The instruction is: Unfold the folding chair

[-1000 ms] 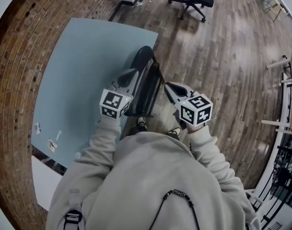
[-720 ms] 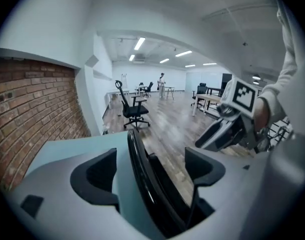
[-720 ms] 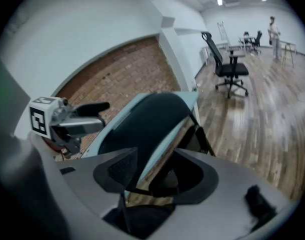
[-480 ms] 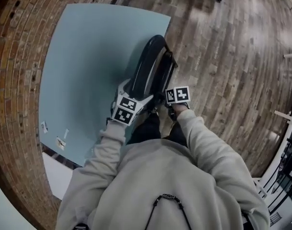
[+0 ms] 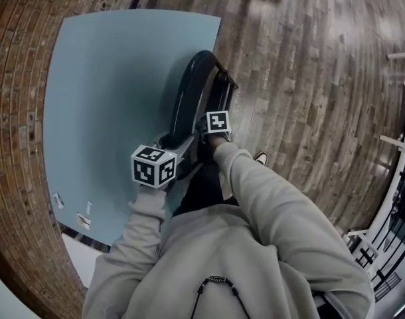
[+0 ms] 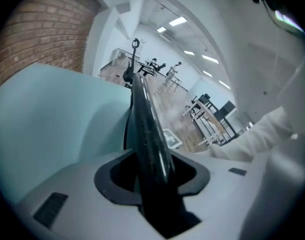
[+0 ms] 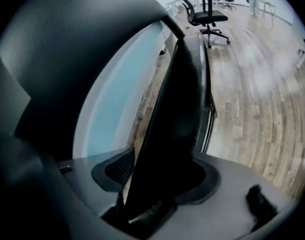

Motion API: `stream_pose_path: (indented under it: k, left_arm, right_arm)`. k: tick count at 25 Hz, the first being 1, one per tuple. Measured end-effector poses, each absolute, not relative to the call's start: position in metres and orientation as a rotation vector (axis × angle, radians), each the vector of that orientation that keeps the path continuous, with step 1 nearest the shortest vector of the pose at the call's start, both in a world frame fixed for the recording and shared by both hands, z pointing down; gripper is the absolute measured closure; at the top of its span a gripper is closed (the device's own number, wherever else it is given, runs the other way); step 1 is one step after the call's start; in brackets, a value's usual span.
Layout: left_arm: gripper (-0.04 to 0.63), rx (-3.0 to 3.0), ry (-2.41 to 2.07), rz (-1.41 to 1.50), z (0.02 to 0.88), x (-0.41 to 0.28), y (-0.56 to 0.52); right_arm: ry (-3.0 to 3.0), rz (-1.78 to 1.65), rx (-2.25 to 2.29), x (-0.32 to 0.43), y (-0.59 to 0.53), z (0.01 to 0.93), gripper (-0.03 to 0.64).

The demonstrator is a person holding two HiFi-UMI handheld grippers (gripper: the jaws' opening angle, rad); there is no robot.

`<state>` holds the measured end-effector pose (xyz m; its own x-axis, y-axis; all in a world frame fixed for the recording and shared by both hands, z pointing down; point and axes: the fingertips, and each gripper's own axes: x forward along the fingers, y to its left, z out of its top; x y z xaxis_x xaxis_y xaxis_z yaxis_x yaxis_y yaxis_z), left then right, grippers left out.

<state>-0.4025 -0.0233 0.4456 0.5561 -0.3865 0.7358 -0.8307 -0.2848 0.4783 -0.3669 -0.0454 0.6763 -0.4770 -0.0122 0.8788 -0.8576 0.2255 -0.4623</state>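
Observation:
The black folding chair [image 5: 189, 98] stands folded, leaning on a pale blue panel [image 5: 109, 92]. My left gripper [image 5: 178, 143] sits over the top edge of the chair's curved back. In the left gripper view that thin edge [image 6: 145, 129] runs between the jaws of the left gripper [image 6: 152, 184], which are closing with the pads against it. My right gripper [image 5: 214, 129] is lower, on the chair's front; its marker cube hides its jaws in the head view. In the right gripper view a thick black chair panel [image 7: 177, 109] fills the closing jaws of the right gripper [image 7: 152, 184].
The blue panel rests against a brick wall [image 5: 16, 78]. Wooden floor [image 5: 309, 78] stretches to the right of the chair. White frames [image 5: 395, 145] stand at the far right. An office chair [image 7: 207, 16] is farther back in the room.
Both grippers, held shut in the air above the chair a second ago, have dropped onto it. The person has bent forward, and each pair of jaws now has a chair part between it.

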Motion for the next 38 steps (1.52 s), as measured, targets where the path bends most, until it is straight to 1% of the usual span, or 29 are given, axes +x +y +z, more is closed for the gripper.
stream_pose_path:
  k: [1,3,5,8,10,13,18,26,32,38]
  left_arm:
    - [0.448,1.871,-1.003,0.603,0.445,-0.407,-0.024]
    - [0.480,1.871,-1.037,0.657,0.446,-0.411,-0.026]
    - [0.489,1.864,-1.068,0.672,0.448,-0.412,-0.027]
    - [0.496,1.827,-1.115,0.647,0.451,-0.422,-0.025]
    - [0.509,1.813,-1.129,0.647,0.453,-0.423,-0.024]
    - [0.517,1.826,-1.124,0.691,0.460,-0.410,-0.020]
    - [0.525,1.845,-1.123,0.672,0.470,-0.371,-0.017]
    - [0.528,1.844,-1.117,0.633,0.491,-0.304,-0.011]
    - [0.531,1.738,-1.142,0.533,0.527,-0.290,0.001]
    - [0.531,1.720,-1.099,0.472,0.558,-0.280,-0.001]
  right_arm:
    - [-1.714,1.301,0.805,-0.371,-0.043,0.686,0.362]
    - [-1.699,1.322,0.748,-0.376,-0.033,0.694,0.362]
    - [-1.694,1.353,0.726,-0.372,-0.031,0.694,0.362]
    - [-1.651,1.340,0.736,-0.353,-0.026,0.689,0.407]
    - [-1.619,1.402,0.746,-0.327,-0.020,0.682,0.454]
    - [-1.570,1.577,0.718,-0.266,-0.004,0.678,0.486]
    - [-1.609,1.689,0.616,-0.162,0.007,0.693,0.486]
    - [-1.833,1.853,0.421,-0.040,0.024,0.732,0.483]
    - [-1.970,1.891,0.207,0.034,0.013,0.770,0.483]
    - [-2.029,1.975,0.172,0.089,0.014,0.816,0.469]
